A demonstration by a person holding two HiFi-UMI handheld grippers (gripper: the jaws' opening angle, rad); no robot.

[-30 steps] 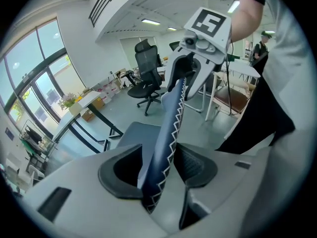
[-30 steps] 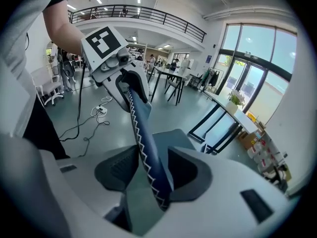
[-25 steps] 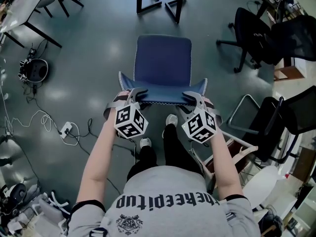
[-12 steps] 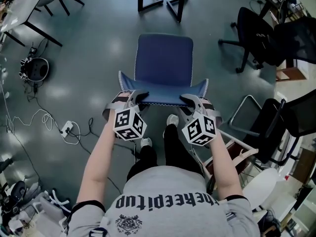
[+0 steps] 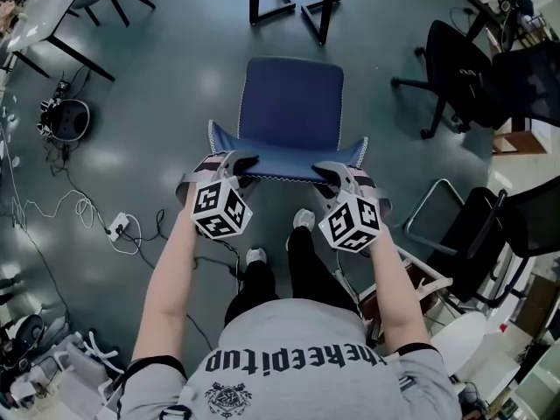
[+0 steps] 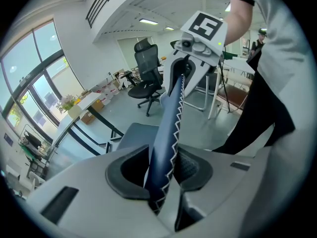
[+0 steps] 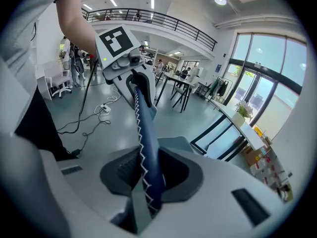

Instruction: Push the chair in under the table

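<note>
You hold the chair (image 5: 292,103) by its backrest (image 5: 287,159), the edge at 6 o'clock, nearest you. Your left gripper (image 5: 240,163) has just been closing, and its jaws now clamp the backrest's left end. Your right gripper (image 5: 330,171) has just been closing too, and its jaws clamp the right end. The chair stands on the floor (image 5: 157,103), facing the table legs (image 5: 325,7) at 12 o'clock, near them but not touching.
</note>
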